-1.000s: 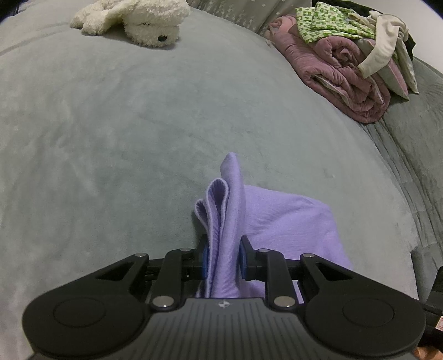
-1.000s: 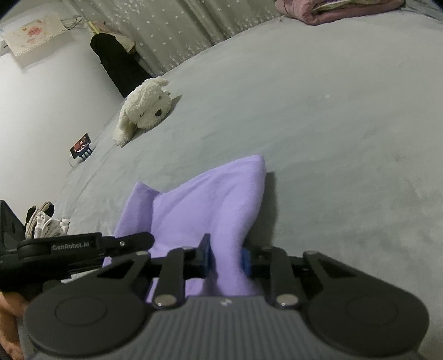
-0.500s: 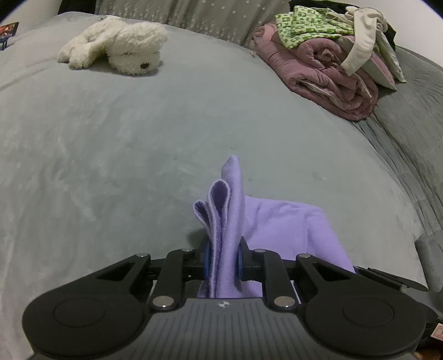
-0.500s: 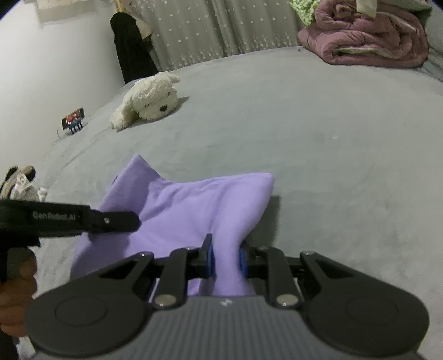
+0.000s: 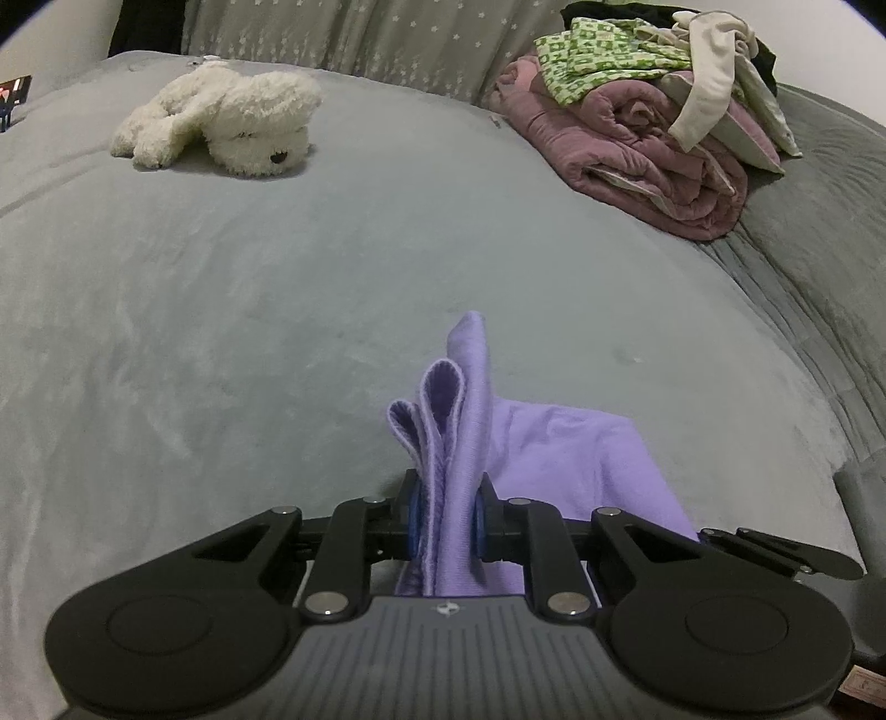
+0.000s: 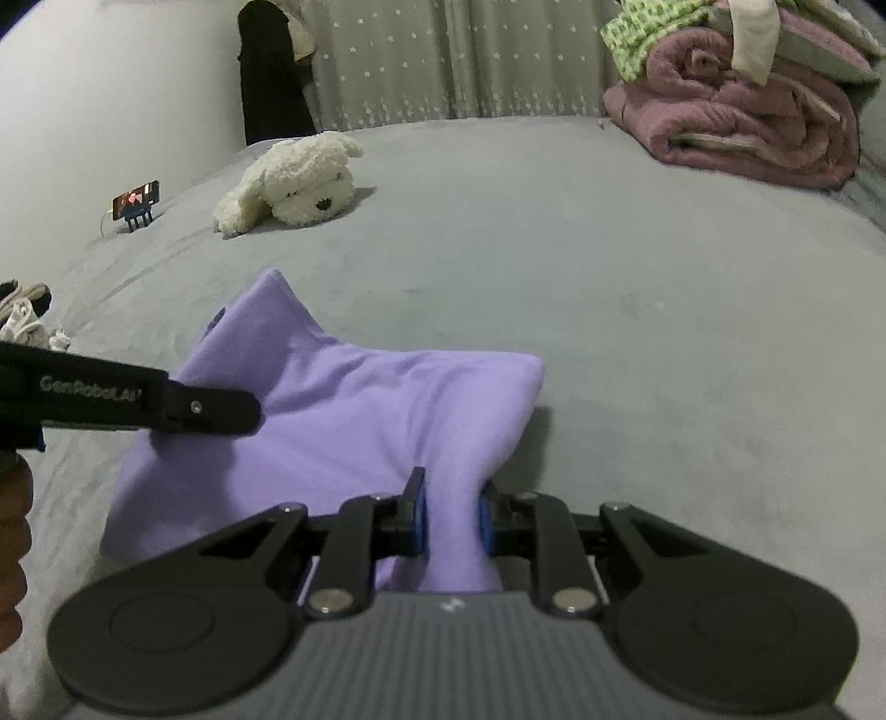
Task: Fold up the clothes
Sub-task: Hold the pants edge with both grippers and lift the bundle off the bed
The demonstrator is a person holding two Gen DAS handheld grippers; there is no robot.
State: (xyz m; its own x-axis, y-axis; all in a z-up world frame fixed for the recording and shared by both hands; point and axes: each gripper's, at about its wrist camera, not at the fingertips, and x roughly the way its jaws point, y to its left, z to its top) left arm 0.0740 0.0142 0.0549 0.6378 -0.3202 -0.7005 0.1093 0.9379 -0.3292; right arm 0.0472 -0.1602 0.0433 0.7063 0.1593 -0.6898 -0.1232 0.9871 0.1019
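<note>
A purple garment is held up over the grey bed between both grippers. My left gripper is shut on a bunched edge of it, with hemmed folds sticking up past the jaws. My right gripper is shut on another part of the same purple garment, which spreads out to the left. The left gripper's side shows in the right wrist view, against the cloth's left part. The right gripper's edge shows in the left wrist view, low right.
A white plush dog lies far left on the grey bed. A rolled pink quilt with green patterned clothes on top sits far right. A phone on a stand and socks lie at the bed's left side.
Both grippers have tilted upward, so the curtain and the far pile have come further into view. The garment has stayed gripped and now spreads wider between them.
</note>
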